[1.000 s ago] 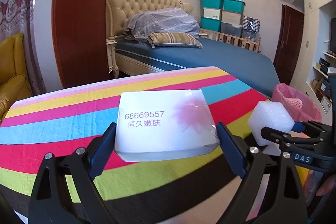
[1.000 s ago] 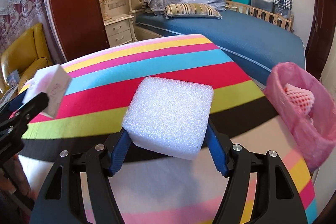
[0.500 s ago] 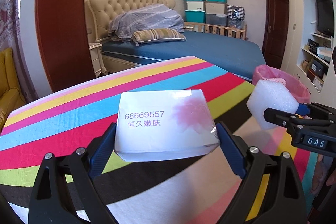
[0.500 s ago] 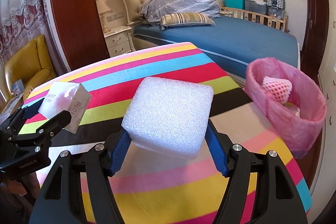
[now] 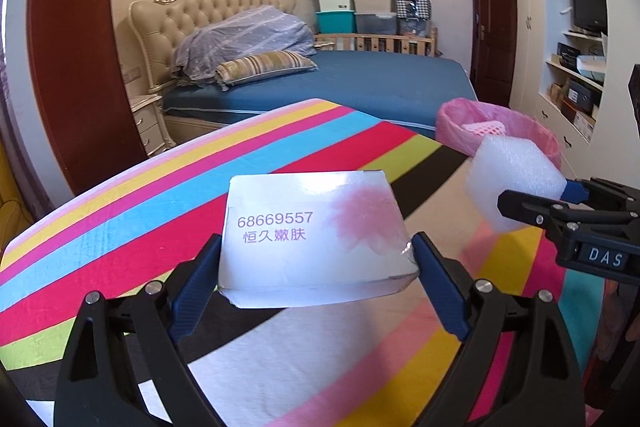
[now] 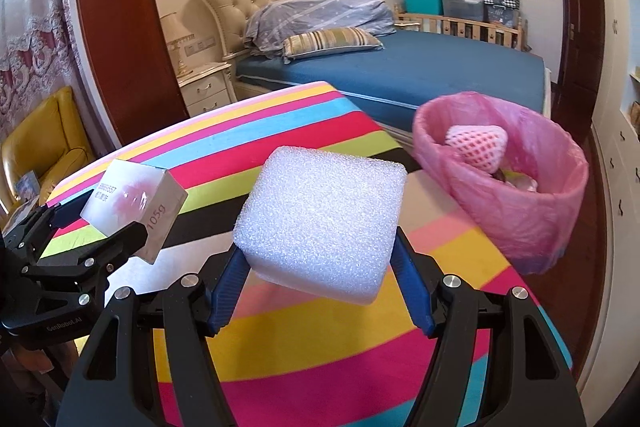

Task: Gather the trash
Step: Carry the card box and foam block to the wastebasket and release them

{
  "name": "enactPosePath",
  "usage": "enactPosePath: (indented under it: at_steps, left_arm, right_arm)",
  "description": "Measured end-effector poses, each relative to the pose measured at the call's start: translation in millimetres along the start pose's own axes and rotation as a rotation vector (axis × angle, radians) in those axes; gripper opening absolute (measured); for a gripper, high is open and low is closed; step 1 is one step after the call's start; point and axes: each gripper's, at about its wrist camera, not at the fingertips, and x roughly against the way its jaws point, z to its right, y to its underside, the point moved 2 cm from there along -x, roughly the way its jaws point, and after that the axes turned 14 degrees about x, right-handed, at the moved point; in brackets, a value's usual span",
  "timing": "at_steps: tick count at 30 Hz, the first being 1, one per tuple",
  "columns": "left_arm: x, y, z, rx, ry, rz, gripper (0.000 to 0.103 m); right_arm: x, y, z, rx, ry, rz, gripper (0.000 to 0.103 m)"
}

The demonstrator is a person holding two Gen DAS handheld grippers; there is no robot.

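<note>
The right tongs [image 6: 320, 267], clamped on a white foam block [image 6: 320, 223], are nearer the pink-bagged waste bin [image 6: 532, 219], which sits ahead and to their right at the edge of the striped table [image 6: 280, 131]. The left tongs [image 5: 316, 279] grip a white printed carton [image 5: 312, 239] by its 2 short ends, farther from the bin.
</note>
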Motion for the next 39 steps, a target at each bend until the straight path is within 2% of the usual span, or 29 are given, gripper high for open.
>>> enactPosePath:
  at_steps: [13, 21, 29, 39]
  left_arm:
    - [-10.5, 6.3, 42.3, -0.074, 0.061, -0.033, 0.089]
    - [-19.5, 0.0, 57.6, -0.079, 0.104, -0.053, 0.089]
    - [-33.7, -29.7, 84.6, -0.083, 0.179, -0.046, 0.089]
    - [-66.1, -75.9, 145.5, -0.120, 0.360, -0.070, 0.089]
  right_arm:
    - [23.1, 13.6, 44.9, -0.063, 0.077, 0.029, 0.065]
    - [31.2, 16.2, 61.1, -0.077, 0.108, 0.045, 0.065]
    - [42.1, 12.3, 91.5, -0.086, 0.186, 0.075, 0.065]
    - [43.2, 5.1, 145.7, -0.092, 0.281, 0.100, 0.065]
